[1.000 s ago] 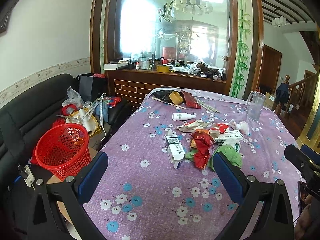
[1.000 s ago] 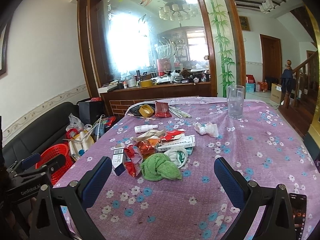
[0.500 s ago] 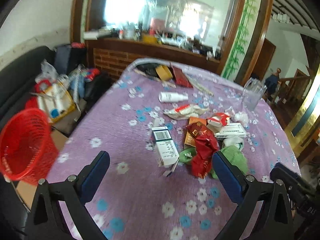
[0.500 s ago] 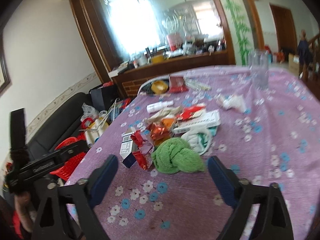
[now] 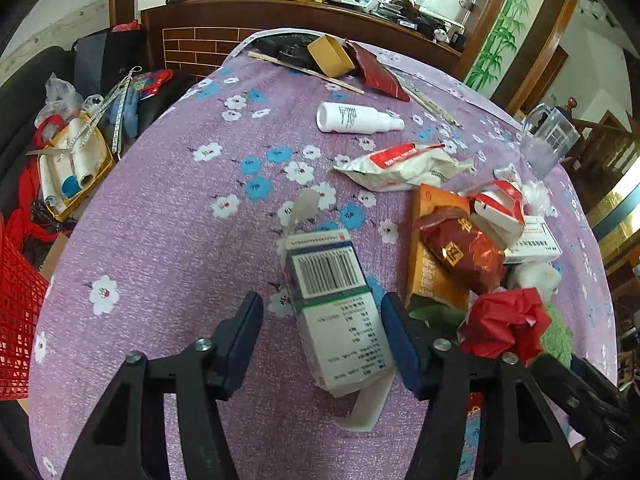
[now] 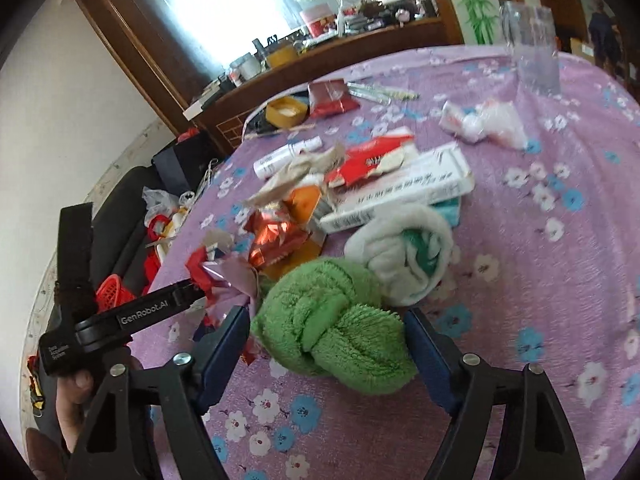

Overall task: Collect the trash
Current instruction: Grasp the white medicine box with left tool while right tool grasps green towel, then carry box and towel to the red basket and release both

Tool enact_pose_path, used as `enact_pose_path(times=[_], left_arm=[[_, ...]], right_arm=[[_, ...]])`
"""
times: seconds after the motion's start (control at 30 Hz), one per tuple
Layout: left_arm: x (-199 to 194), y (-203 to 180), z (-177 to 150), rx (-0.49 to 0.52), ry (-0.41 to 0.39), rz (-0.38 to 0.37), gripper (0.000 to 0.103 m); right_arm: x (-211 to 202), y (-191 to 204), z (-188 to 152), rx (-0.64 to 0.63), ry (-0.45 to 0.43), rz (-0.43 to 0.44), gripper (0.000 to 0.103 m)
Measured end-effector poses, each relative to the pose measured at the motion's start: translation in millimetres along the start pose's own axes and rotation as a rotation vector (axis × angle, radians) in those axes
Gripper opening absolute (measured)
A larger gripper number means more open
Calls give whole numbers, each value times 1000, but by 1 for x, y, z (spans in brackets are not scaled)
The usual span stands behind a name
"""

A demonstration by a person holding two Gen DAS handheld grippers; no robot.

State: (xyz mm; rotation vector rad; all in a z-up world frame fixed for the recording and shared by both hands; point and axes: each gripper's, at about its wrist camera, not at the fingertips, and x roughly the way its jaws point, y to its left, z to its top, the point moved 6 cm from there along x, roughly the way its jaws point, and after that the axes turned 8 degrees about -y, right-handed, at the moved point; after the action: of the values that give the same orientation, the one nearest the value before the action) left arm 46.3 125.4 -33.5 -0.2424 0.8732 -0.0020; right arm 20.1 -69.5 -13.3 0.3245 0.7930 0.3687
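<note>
A white medicine box with a barcode [image 5: 336, 312] lies on the purple floral tablecloth [image 5: 160, 240], between the fingers of my left gripper [image 5: 322, 306]. Its jaws are closing; the right pad is at the box's edge and a gap remains on the left. A knotted green towel [image 6: 332, 328] lies between the fingers of my right gripper [image 6: 326, 320], whose jaws are also closing, the pads just at its flanks. Beside them sits a heap of trash: a crumpled red wrapper [image 5: 500, 320], an orange packet [image 5: 432, 272], a white pouch [image 5: 400, 164] and a long white box [image 6: 400, 188].
A red mesh basket [image 5: 16, 312] stands off the table's left edge by the black sofa. Further back lie a white bottle [image 5: 356, 118], a rolled white towel [image 6: 404, 252], a tissue wad [image 6: 484, 124] and a clear jug [image 5: 548, 140]. A hand [image 6: 76, 392] holds the left gripper's black body [image 6: 148, 312].
Both grippers dropped toward the table and tilted down. The left one now straddles the barcode box, the right one the green towel, and both pairs of jaws have narrowed.
</note>
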Motion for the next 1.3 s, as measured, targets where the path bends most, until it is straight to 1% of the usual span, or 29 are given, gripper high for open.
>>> enact_pose_path(times=[0.03,0.07,0.1,0.13,0.17,0.2,0.23,0.3,0.37,0.4,0.43,0.47,0.53,0.63,0.77,0.9,1.0,1.13,1.23,1.3], left_arm=[[-1,-1,-1,4,-2,-7,50],[-4,-3,-3,9,-7,-10,45],[-8,-2,-5,11,-16,2,43],[-11,0,-6,11,-26,13,43],[-16,2,-9,5,-34,16,39],[-20,3,-13,-6,-36,5,38],[-25,5,-17,-21,-39,-8,38],[-36,12,-22,-48,-59,-8,37],[-52,19,-28,-72,-97,5,37],[-59,22,-32,-81,-108,9,37],[-66,25,-38,-95,-112,7,37],[-71,27,-41,-106,-117,1,37],[-87,28,-46,-122,-141,-17,37],[-110,26,-48,-124,-190,-31,38],[-126,24,-46,-108,-224,-46,38],[-135,28,-44,-129,-245,-73,37],[-147,35,-39,-149,-272,-83,37],[-171,53,-32,-183,-326,-75,37],[-190,69,-28,-218,-359,-82,37],[-208,87,-24,-239,-397,-59,37]], right_arm=[[3,-1,-2,1,8,4,65],[4,0,-5,12,20,34,59],[5,0,-7,18,26,46,55],[5,2,-8,13,24,45,53],[1,3,-9,-4,14,40,49],[-2,4,-10,-8,9,42,47],[-4,5,-11,-7,7,46,43],[-13,7,-14,-3,-4,60,40],[-27,8,-16,-1,-31,71,39],[-38,9,-16,-6,-63,67,39],[-46,11,-16,-12,-85,56,39],[-58,13,-14,-26,-127,30,38],[-78,19,-10,-42,-188,15,38],[-105,31,1,-43,-276,43,38],[-122,48,13,-35,-345,89,38],[-131,68,23,-51,-373,119,38],[-132,81,26,-60,-375,144,39],[-127,104,27,-80,-353,216,39],[-120,129,25,-115,-328,269,39],[-113,151,23,-141,-308,317,39]])
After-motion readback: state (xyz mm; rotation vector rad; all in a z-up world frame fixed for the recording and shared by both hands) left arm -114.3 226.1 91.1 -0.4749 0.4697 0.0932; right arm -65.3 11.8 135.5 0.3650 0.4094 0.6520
